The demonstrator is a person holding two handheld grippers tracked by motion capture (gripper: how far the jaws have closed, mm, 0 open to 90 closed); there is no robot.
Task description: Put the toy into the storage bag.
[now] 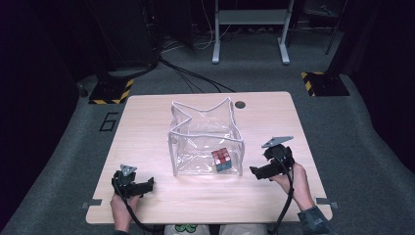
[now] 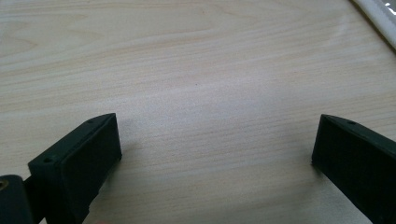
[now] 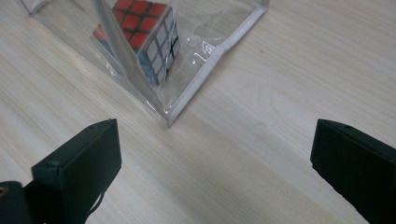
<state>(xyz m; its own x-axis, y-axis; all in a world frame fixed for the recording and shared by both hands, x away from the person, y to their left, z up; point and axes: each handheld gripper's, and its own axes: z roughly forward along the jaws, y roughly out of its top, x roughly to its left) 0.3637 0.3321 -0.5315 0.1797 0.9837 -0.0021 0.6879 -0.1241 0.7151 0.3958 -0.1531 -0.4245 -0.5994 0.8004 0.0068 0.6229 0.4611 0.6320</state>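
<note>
Grippers first: your left gripper (image 1: 149,185) and right gripper (image 1: 254,172) both rest on the table with jaws spread wide, holding nothing. Between them stands one clear plastic bag (image 1: 205,142), and inside it, at its near right corner, one puzzle cube (image 1: 221,159). The pale wood table (image 1: 147,122) stands on grey carpet (image 1: 73,147) marked "6" (image 1: 108,121).

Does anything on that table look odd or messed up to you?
Only slightly. The clear bag has a wavy, buckled top rim rather than a neat square, and the cube sits tucked into one near corner instead of the middle. Nothing looks spilled or broken. Both grippers, left and right, are open on the table.
</note>
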